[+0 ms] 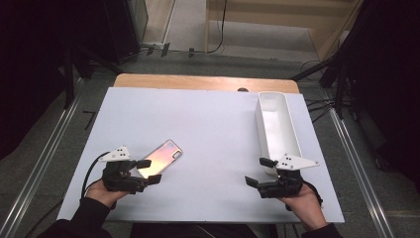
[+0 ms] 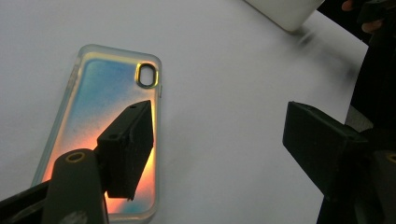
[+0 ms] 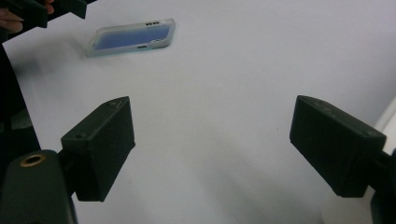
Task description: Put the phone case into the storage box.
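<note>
While the left gripper (image 1: 150,171) hangs over the near left part of the white table sheet (image 1: 213,129), its jaws stand wide apart and press on nothing; in the left gripper view one black jaw overlaps the near end of the phone case (image 2: 109,126) and the other stands well off to the side over bare sheet, so the case is not between them. That iridescent case (clear-rimmed, shimmering orange to blue, its camera cut-out at the far end) lies flat on the sheet, slanting away from the left gripper toward the middle of the table (image 1: 159,157); whether the jaw touches it or hovers just above I cannot tell. On the other side the right gripper (image 1: 261,172) is held low by the person's right hand (image 1: 302,198), its jaws likewise spread open with bare sheet between them; just beside it stands the near end of a long white bin (image 1: 277,126), which runs toward the far right edge, well apart from the case.
</note>
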`<action>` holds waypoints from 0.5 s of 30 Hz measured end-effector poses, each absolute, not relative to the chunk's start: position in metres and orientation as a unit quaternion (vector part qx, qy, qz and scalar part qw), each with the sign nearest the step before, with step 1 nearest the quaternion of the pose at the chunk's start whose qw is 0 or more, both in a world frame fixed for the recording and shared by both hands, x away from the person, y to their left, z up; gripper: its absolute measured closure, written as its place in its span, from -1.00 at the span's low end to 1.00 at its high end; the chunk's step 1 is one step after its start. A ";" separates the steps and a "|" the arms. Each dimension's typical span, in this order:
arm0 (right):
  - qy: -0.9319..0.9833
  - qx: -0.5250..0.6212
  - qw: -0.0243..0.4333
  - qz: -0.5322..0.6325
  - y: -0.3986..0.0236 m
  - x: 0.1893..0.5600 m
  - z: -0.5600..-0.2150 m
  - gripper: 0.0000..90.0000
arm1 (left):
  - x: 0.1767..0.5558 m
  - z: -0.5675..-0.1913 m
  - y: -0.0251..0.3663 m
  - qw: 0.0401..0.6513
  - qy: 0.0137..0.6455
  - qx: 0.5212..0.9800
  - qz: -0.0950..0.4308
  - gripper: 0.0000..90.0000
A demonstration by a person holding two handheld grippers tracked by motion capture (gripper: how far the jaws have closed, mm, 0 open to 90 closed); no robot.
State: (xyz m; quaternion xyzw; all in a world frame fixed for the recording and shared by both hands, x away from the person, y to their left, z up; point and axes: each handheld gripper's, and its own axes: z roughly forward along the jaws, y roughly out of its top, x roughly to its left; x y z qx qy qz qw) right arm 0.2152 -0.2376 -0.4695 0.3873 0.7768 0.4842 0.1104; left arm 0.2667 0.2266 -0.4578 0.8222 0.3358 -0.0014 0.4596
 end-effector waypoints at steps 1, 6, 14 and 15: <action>0.776 0.387 0.110 0.485 -0.237 0.215 -0.469 -0.72 | 0.267 -0.458 0.227 0.460 0.336 0.822 -0.002 -0.46; 0.779 0.383 0.109 0.485 -0.237 0.215 -0.469 -0.72 | 0.267 -0.458 0.227 0.465 0.341 0.817 -0.009 -0.46; 0.780 0.385 0.108 0.482 -0.238 0.215 -0.469 -0.72 | 0.268 -0.457 0.228 0.462 0.343 0.818 -0.006 -0.46; 0.780 0.385 0.108 0.482 -0.238 0.215 -0.469 -0.72 | 0.268 -0.457 0.228 0.461 0.342 0.819 -0.006 -0.46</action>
